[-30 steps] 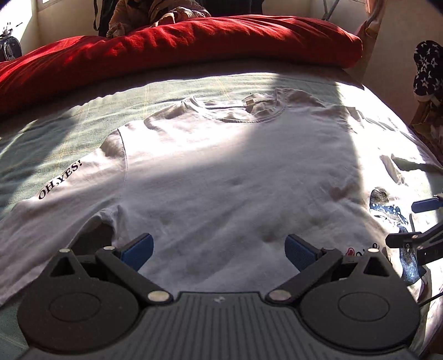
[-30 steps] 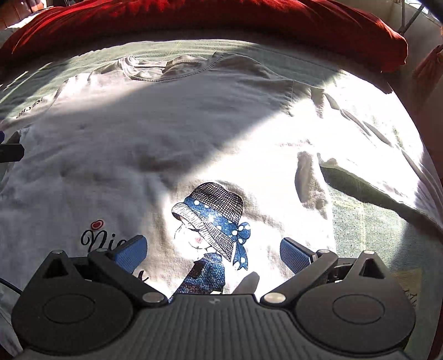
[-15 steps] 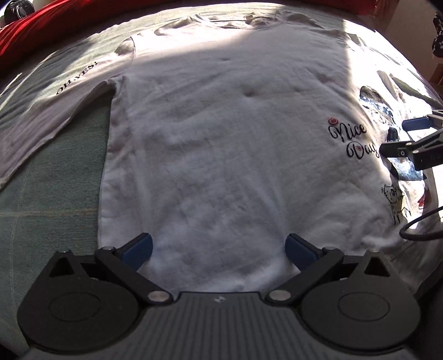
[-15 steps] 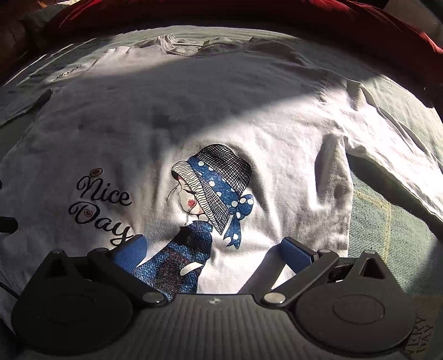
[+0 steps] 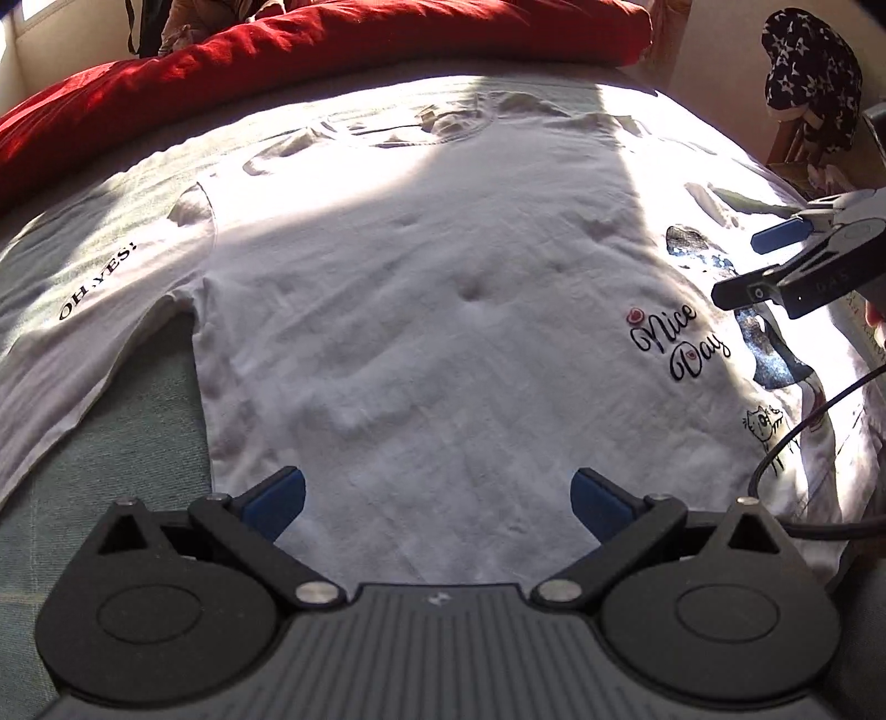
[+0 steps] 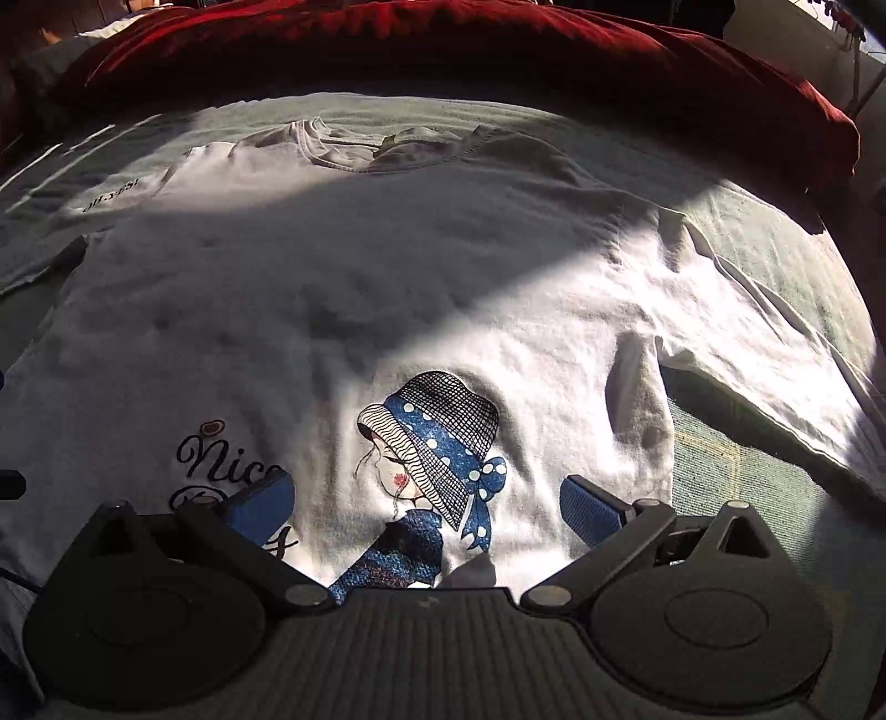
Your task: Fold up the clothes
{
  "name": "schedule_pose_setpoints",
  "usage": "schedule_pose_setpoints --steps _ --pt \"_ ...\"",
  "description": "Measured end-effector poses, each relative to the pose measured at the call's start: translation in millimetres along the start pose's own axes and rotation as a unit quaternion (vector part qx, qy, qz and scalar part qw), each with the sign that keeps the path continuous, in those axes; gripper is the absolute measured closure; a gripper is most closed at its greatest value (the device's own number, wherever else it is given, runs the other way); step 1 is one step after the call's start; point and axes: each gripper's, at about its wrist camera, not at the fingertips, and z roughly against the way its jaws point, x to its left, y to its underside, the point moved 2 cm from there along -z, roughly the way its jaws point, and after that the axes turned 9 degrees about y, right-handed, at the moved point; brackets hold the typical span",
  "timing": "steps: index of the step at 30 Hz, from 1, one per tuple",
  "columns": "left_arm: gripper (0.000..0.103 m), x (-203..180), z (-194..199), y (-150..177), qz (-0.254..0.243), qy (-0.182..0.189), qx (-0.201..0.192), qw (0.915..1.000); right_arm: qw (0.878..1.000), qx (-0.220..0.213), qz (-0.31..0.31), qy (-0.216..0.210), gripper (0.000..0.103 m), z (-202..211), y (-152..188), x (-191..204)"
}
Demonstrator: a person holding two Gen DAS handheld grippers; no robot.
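A white long-sleeved shirt (image 5: 421,310) lies spread flat, front up, on a green bed cover (image 5: 127,443). It carries a "Nice Day" print (image 5: 678,343) and a picture of a girl in a blue hat (image 6: 437,448). One sleeve reads "OH,YES!" (image 5: 97,282). My left gripper (image 5: 437,498) hovers open over the shirt's lower left part, holding nothing. My right gripper (image 6: 426,501) is open over the girl print, also holding nothing. It shows in the left wrist view as the right gripper (image 5: 769,266) at the right edge.
A red duvet (image 5: 310,50) is bunched along the head of the bed. A dark star-patterned cloth (image 5: 808,66) hangs at the far right beside the bed. A black cable (image 5: 792,443) trails over the shirt's right hem. Strong sunlight and shadow cross the shirt (image 6: 421,266).
Both grippers first drew back toward the shirt's hem, then tilted up and forward again, so the red duvet is back in view. Both stayed open; the shirt has not moved.
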Motion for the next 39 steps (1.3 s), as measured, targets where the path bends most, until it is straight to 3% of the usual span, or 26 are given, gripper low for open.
schedule_pose_setpoints --steps 4,7,11,14,16,20,24,27,32,36,39 --pt "0.001 1.3 -9.6 14.0 -0.014 0.010 -0.009 0.9998 1.000 0.016 0.010 0.012 0.000 -10.8 17.1 10.1" --pt "0.001 0.2 -0.8 30.4 0.001 0.011 -0.019 0.9997 1.000 0.015 -0.017 0.012 0.000 -5.4 36.2 6.6" --pt "0.001 -4.3 17.2 48.3 0.013 -0.006 -0.012 0.9998 0.998 0.009 -0.057 0.010 0.000 3.8 60.7 0.6" --pt "0.001 -11.0 32.1 56.4 0.022 -0.023 -0.011 0.9994 0.999 0.001 -0.050 0.012 0.000 20.1 81.4 -2.9" --pt "0.001 -9.9 42.4 52.8 0.022 -0.033 -0.036 0.9986 0.999 -0.005 -0.037 0.006 0.000 29.6 83.0 -4.6" --pt "0.001 -7.8 35.0 32.5 0.003 -0.042 -0.074 0.9963 0.998 -0.050 -0.036 0.010 0.000 33.4 54.7 -9.7" --pt "0.001 -14.7 18.3 26.8 0.015 -0.017 -0.082 0.9964 0.997 -0.069 -0.025 -0.017 0.000 21.5 31.0 -0.9" --pt "0.001 -18.7 5.8 34.5 0.041 0.003 -0.069 0.9968 0.996 -0.055 -0.026 -0.069 0.000 14.7 27.5 8.1" --pt "0.001 -30.9 4.7 52.6 0.035 -0.024 -0.096 0.9945 0.991 -0.036 -0.033 -0.125 0.000 13.2 45.7 22.4" --pt "0.001 -46.6 13.6 73.8 0.037 -0.055 -0.119 0.9907 0.994 -0.072 -0.036 -0.072 0.000 35.2 92.4 33.4" --pt "0.001 -60.7 22.6 93.8 0.044 -0.072 -0.129 0.9880 0.993 -0.090 -0.056 -0.051 0.000 42.5 108.8 33.8"
